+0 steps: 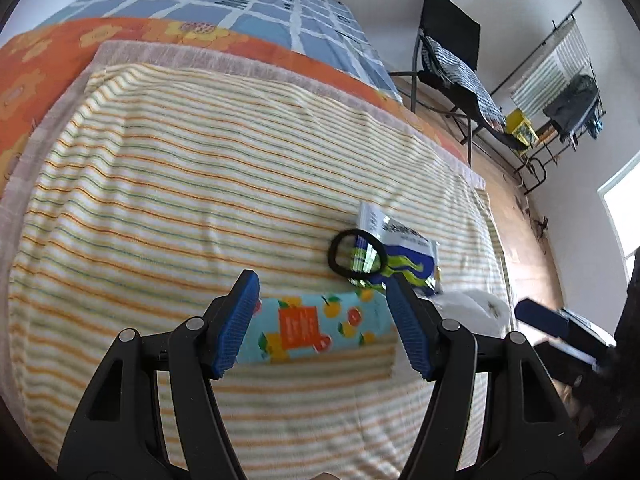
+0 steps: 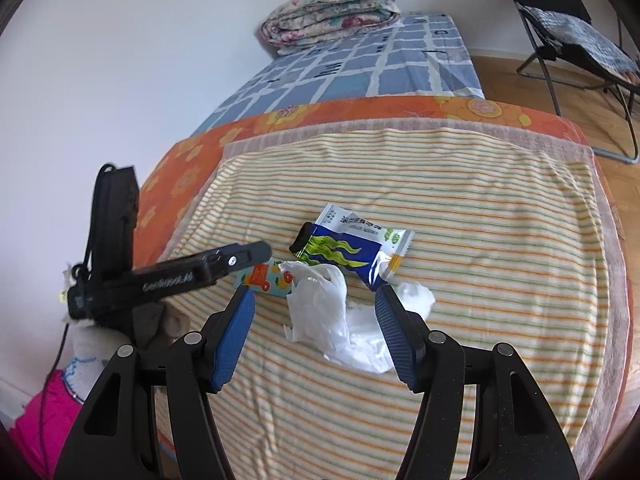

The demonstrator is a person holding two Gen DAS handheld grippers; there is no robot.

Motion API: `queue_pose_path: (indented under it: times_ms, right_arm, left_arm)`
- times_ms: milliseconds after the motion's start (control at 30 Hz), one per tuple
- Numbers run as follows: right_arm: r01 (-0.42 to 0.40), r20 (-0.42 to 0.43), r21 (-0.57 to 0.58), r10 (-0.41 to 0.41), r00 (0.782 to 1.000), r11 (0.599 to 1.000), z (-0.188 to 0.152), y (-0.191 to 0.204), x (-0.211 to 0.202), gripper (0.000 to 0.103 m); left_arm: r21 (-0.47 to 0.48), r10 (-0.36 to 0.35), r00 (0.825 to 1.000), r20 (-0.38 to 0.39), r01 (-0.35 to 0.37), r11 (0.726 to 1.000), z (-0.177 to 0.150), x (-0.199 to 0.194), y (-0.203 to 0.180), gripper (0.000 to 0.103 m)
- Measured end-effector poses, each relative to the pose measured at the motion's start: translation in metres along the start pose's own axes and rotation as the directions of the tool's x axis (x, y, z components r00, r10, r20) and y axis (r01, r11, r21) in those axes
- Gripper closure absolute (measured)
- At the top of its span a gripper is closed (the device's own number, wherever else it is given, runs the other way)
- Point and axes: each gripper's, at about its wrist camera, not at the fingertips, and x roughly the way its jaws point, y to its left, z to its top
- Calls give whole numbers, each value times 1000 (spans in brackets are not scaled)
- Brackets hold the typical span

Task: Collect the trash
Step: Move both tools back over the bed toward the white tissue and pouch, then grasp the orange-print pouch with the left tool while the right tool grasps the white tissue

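Left gripper [image 1: 322, 284]: jaws stand apart with nothing pressed between the blue pads; it hangs tilted down over the striped towel, the fruit-print packet showing in the gap. Whether the pads touch it cannot be told.
Right gripper [image 2: 314, 296]: jaws apart, gripping nothing; the white plastic bag lies in the gap between its fingers, not pinched.
Fruit-print packet [image 1: 316, 326]: light blue with oranges and an orange label, flat on the towel, nearest of the trash in the left wrist view; in the right wrist view its far end is partly covered by the bag.
White plastic bag [image 2: 328, 312]: crumpled, lying on the towel just beside the packet and touching the blue wrapper's near edge.
Blue wrapper [image 2: 340, 254]: blue with green wavy marks, lying over a white wrapper [image 2: 360, 226].
Black hair tie [image 1: 356, 254]: a loop resting partly on the wrappers, seen from the left wrist.
Striped towel [image 1: 200, 180]: yellow with orange and green lines, spread over the bed's near end.
Orange floral cover [image 2: 360, 110]: beyond the towel.
Blue checked sheet [image 2: 360, 64]: farther along the bed.
Folded quilt [image 2: 336, 12]: at the bed's far end, by the wall.
Black folding chair [image 1: 452, 48]: on the wooden floor beside the bed.
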Motion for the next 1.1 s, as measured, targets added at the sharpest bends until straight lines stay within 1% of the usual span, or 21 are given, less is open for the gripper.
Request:
queue_pose_path:
  times_ms: [133,233,300,333,367,467,600,667,700,767,833,933,1033,1100]
  right_arm:
    - [30,-28,-70,-32,999,997,-3,9,12,41]
    - [41,-56,-131,-49,997,991,-7,16,19,41]
    - [71,-69,-182,-85,994,981,-11,20,23,41]
    - [85,-75,-207,-102,992,975,-14,21,25,41]
    - [98,-83,-231,-120,989,968,-16,22,27,41]
    - [115,-109,-262,-148,983,958,-22,21,32,41]
    - [173,-126,-306,-220,967,936,-30,16,39,41]
    - [170,-138,-297,-218,966,940,-32,12,39,41]
    - [175,-140,-290,-222,965,941,-33,9,38,43]
    - [180,-141,-274,-224,964,945,-33,4,37,63]
    - [176,-149,-236,-214,965,956,-33,-4,33,74]
    - [163,-142,-178,-189,972,970,-33,-15,23,79]
    - [136,-139,-113,-151,979,984,-32,-27,13,79]
    - [114,-143,-76,-124,982,991,-32,-33,10,78]
  left_arm:
    - [-14,-2,1000,-13,2,1000,3,10,7,35]
    - [43,11,1000,-29,-10,999,2,14,1,36]
    - [80,11,998,-58,-7,997,-1,15,-5,43]
    - [90,10,997,-73,-3,996,-3,15,-6,48]
    - [105,20,996,-85,-11,994,-6,16,-8,52]
    - [130,28,994,-102,-15,991,-12,13,-12,54]
    - [152,23,992,-126,-3,988,-20,9,-18,54]
    - [179,16,991,-137,8,984,-24,7,-25,54]
    - [204,25,990,-141,4,979,-26,7,-30,54]
    - [272,65,989,-133,-27,962,-31,7,-42,54]
    - [323,84,986,-141,-35,946,-34,9,-53,53]
    - [367,116,983,-140,-57,929,-41,14,-65,51]
    - [427,152,979,-138,-80,901,-48,17,-76,50]
    - [458,187,974,-127,-110,882,-52,19,-82,50]
